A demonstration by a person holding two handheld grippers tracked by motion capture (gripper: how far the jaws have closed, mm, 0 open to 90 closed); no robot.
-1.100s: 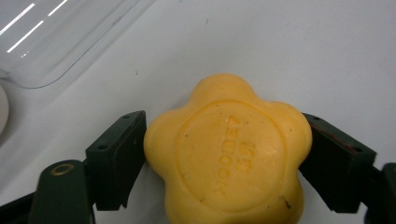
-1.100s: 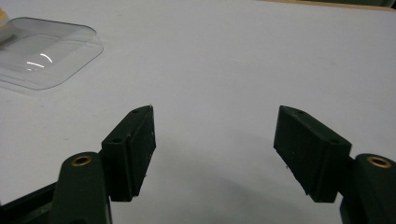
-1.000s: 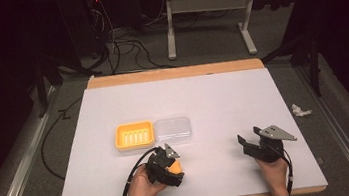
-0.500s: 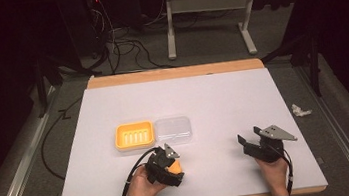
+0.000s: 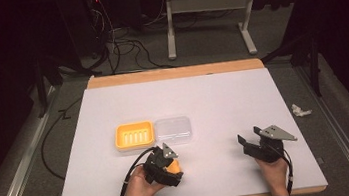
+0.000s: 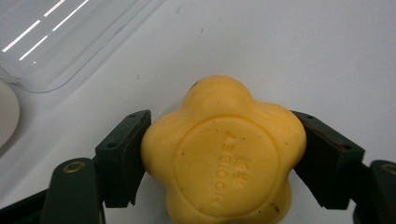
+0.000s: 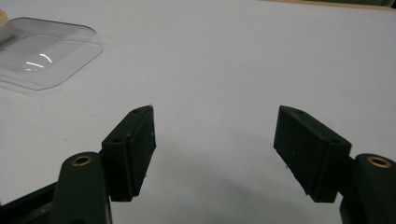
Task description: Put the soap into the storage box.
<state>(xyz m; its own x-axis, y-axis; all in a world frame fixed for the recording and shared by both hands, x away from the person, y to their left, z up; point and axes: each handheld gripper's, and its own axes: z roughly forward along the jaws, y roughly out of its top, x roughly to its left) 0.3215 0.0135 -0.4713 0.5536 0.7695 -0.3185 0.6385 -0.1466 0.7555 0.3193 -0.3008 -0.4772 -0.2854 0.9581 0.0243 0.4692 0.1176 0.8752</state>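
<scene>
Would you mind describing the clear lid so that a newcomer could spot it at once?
Start at the white table and find the orange tray left of centre. The clear lid lies flat directly beside it, on its right. Unlike the tray, it is see-through and nearly blends into the table.

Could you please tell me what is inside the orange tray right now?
The orange tray holds nothing visible from the high view, just its ribbed floor. The yellow soap is outside it, clamped in the left claw.
</scene>
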